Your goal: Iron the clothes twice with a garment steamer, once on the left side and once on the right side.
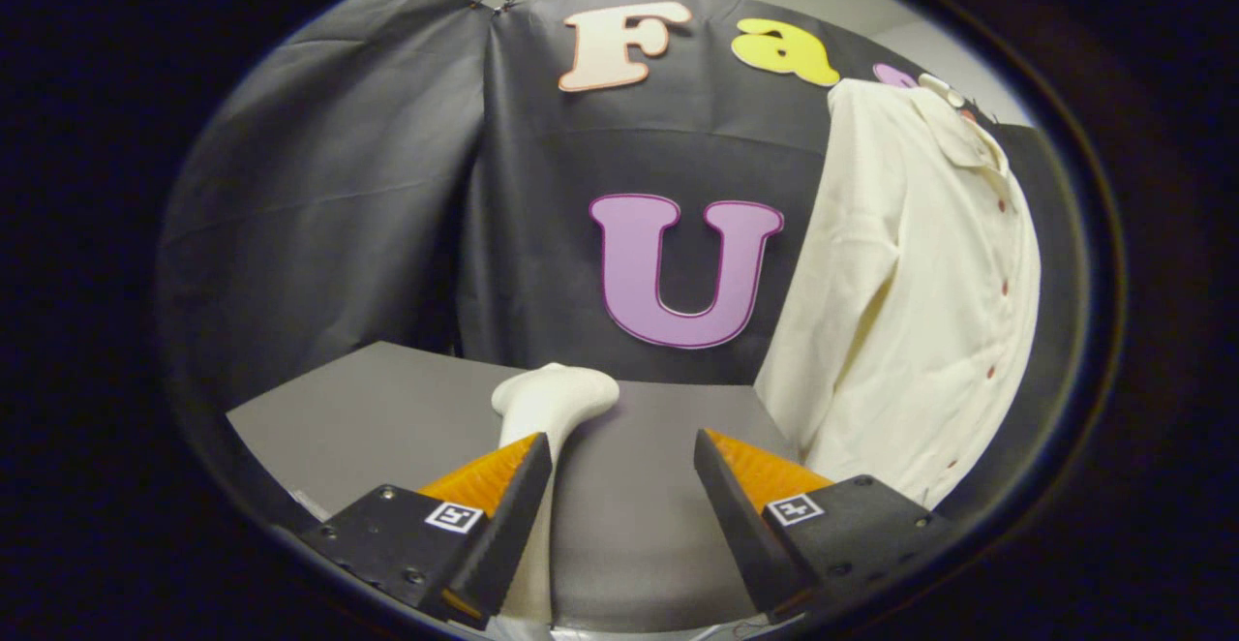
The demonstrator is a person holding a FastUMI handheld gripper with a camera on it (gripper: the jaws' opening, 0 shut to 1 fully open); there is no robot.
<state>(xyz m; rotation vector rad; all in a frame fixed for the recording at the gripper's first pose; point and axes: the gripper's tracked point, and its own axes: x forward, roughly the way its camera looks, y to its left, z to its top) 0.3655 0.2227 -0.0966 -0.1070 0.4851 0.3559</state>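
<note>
The step in hand looks like picking up the cream-white, smooth plastic garment steamer [542,409], which lies on the grey matte tabletop [387,409]. To do it well, shift the tongs [622,457] toward the left finger's side so the handle sits centred in the gap, then close squarely on the handle (a skewed pinch could let it roll). The tongs are spread wide, gripping nothing. The steamer's handle runs beside the left finger, its head just ahead of that fingertip. The cream button-front shirt [920,302] hangs beyond the right finger, against the booth wall.

Steamer [552,404] lies on grey table [387,409]
</note>
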